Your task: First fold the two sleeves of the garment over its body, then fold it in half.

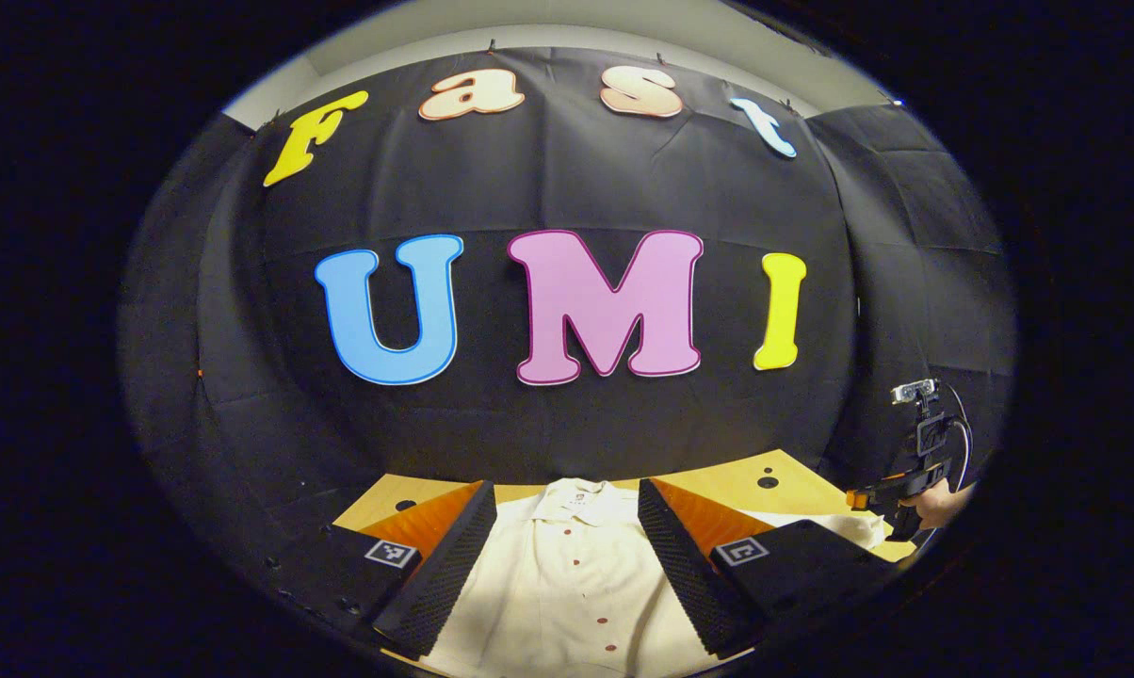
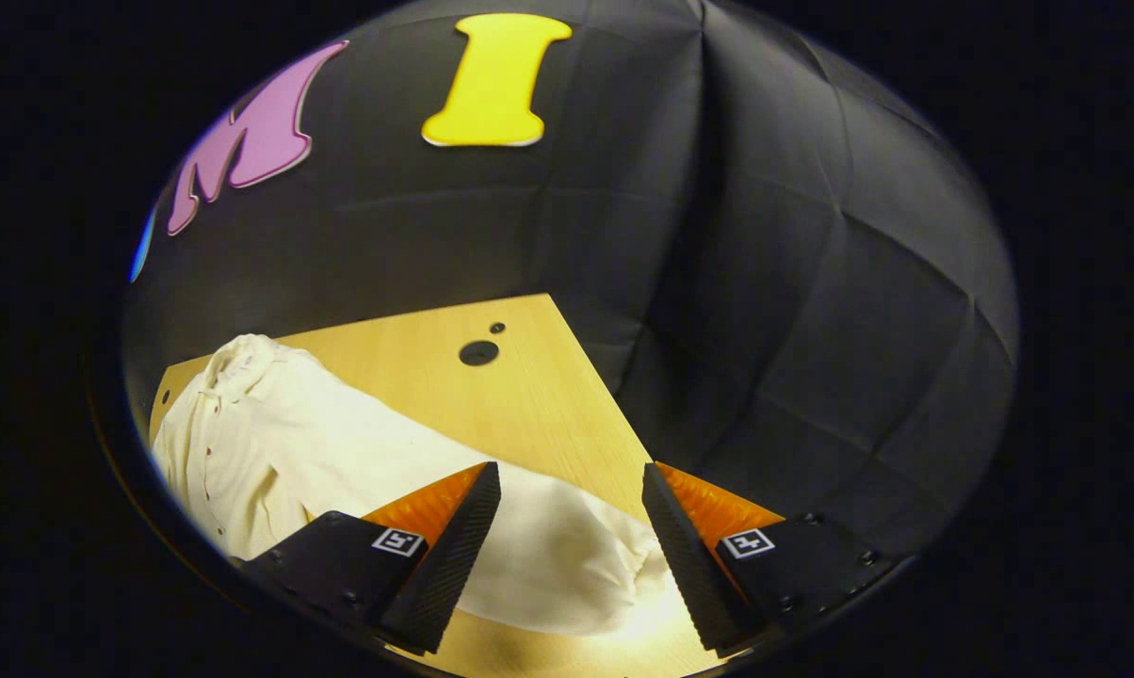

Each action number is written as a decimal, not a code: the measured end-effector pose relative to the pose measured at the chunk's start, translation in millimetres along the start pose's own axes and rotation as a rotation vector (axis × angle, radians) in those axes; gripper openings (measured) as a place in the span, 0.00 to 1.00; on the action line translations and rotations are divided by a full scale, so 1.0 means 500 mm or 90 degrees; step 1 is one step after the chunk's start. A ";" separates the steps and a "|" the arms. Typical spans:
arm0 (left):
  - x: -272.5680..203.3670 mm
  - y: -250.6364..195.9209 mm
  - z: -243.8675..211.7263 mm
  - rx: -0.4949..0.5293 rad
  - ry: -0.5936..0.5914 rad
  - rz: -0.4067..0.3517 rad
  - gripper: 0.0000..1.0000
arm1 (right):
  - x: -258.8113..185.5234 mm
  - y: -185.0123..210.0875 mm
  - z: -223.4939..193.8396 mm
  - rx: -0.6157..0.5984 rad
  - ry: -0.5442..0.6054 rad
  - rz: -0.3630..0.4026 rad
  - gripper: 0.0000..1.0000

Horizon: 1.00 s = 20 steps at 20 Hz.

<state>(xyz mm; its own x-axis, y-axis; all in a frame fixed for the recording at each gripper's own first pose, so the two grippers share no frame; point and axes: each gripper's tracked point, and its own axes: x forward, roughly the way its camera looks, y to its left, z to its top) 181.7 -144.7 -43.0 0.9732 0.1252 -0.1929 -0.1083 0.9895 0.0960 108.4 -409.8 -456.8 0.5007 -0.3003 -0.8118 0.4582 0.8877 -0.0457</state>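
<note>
Garment lies flat on the table, both sleeves unfolded. Left gripper and right gripper hover wide open, holding nothing. Pinching the right sleeve too shallowly could let the cuff slip and bunch mid-fold.

The cream woven-cloth button-front garment looks soft and matt, its surface lightly creased, with small dark buttons, apparently glossy, down the front. In the right gripper view its sleeve is the same dull cloth, rumpled into soft folds. The pale wood-grain counter is smooth with a faint satin sheen, brightest near the sleeve end, and has round dark holes in it. The left gripper has fingers faced with finely ribbed, rough-looking matt pads, and smooth matt plastic blocks behind them. The right gripper has the same ribbed pads. The black booth wall cloth is matt, creased in squares.
</note>
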 end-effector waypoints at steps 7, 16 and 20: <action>0.023 -0.064 -0.023 -0.001 0.033 -0.027 0.99 | 0.039 -0.106 -0.129 0.051 0.110 -0.044 0.98; 0.002 -0.089 -0.046 -0.002 0.053 -0.039 0.98 | 0.050 -0.087 -0.188 0.097 0.174 -0.003 0.56; -0.008 -0.042 -0.057 -0.020 0.057 -0.015 0.98 | 0.037 -0.057 -0.161 0.076 0.167 0.010 0.19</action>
<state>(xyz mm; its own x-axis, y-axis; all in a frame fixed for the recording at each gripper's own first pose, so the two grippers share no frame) 174.2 -163.9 -72.0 0.9537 0.1070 -0.2810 -0.0937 0.9938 0.0604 45.8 -412.6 -517.4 0.3084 -0.1717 -0.9356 0.5424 0.8397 0.0247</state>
